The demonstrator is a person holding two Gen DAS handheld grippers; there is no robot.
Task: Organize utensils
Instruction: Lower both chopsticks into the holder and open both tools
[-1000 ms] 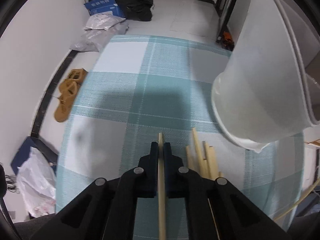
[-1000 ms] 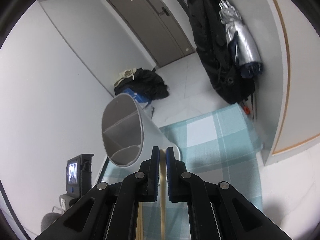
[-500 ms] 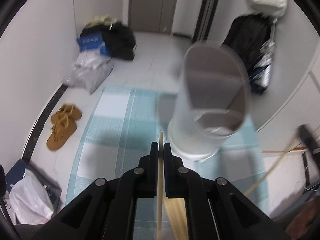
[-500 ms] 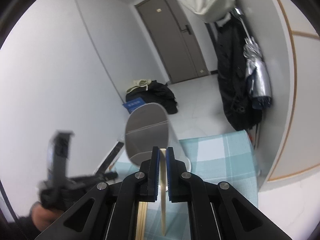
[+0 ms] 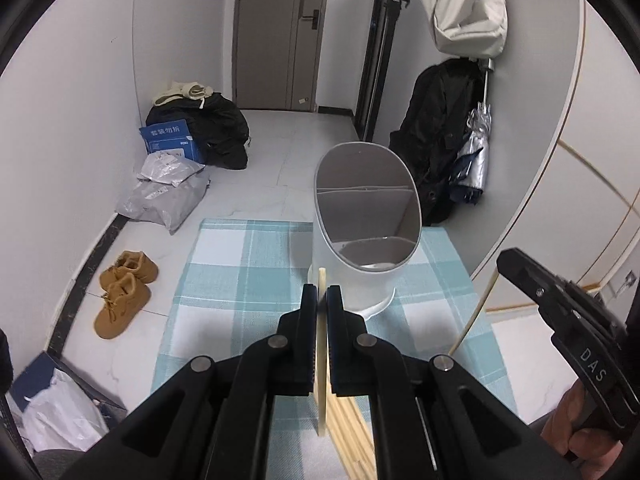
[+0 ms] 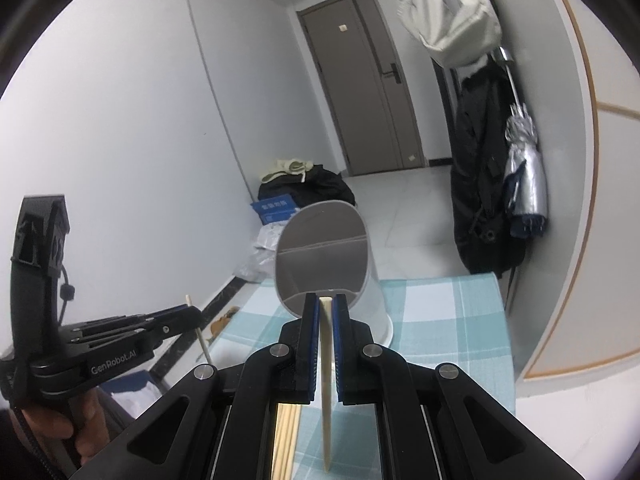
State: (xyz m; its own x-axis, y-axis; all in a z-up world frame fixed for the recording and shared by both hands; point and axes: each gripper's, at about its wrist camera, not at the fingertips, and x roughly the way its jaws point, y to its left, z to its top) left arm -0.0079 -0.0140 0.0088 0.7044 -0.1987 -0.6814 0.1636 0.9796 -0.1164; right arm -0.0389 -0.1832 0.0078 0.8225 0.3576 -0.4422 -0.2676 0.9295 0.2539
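right gripper: jaws pinched tight on a single chopstick, which runs nearly upright between them, pointed end down

holder: white utensil holder with a divider inside, standing on the checked cloth just past the chopstick's top end, mouth tipped our way

left gripper: off to the left, well apart from the holder, clamped on its own chopstick that pokes out above and below the fingers

spare chopsticks: a pale bundle lying low on the cloth, mostly hidden under the right gripper's frame

hand: gripping the left tool's handle, bottom left corner

background: grey door, black coat and silver umbrella hanging right
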